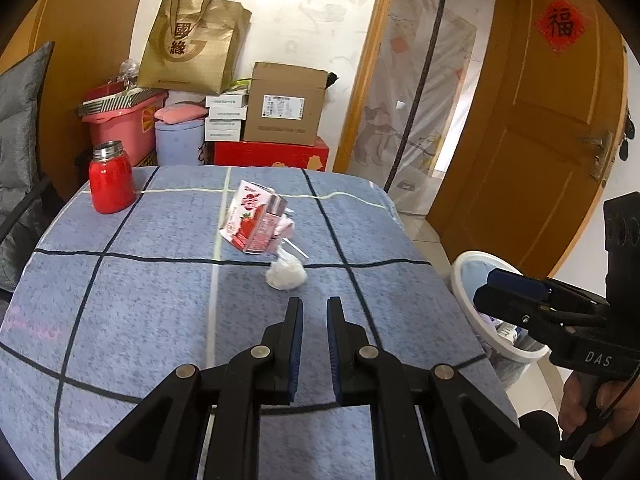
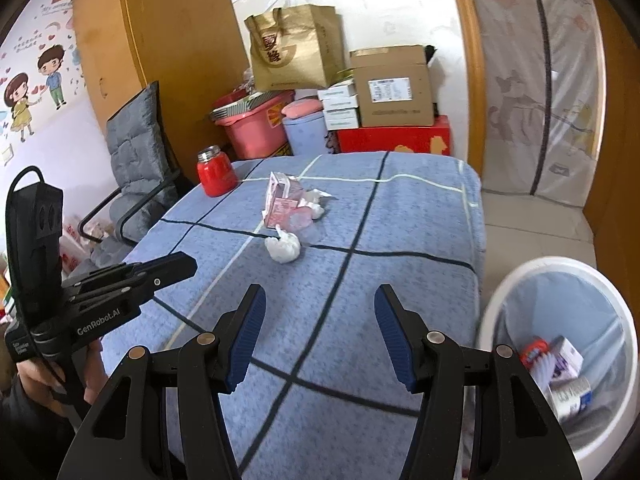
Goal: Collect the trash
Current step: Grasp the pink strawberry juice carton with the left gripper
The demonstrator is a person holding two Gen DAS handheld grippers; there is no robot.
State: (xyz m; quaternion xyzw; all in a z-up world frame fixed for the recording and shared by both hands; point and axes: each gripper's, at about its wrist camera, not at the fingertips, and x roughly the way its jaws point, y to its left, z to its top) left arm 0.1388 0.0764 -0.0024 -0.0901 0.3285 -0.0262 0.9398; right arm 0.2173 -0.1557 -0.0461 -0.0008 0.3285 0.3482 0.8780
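Note:
A pink milk carton (image 1: 256, 222) lies tilted on the blue checked tablecloth (image 1: 160, 300), with pink and clear wrappers (image 1: 286, 228) behind it and a crumpled white tissue (image 1: 286, 276) in front. My left gripper (image 1: 313, 304) hovers just short of the tissue, jaws nearly shut and empty. My right gripper (image 2: 320, 300) is open and empty over the table's near right part; it also shows in the left wrist view (image 1: 496, 284) over the bin. In the right wrist view the carton (image 2: 282, 204) and tissue (image 2: 284, 246) lie ahead.
A white trash bin (image 2: 520, 280) with several pieces of trash stands on the floor right of the table. A red flask (image 1: 110, 178) stands at the table's far left. Boxes, a pink tub and a paper bag (image 1: 196, 48) are stacked behind. A grey chair (image 2: 136, 148) is left.

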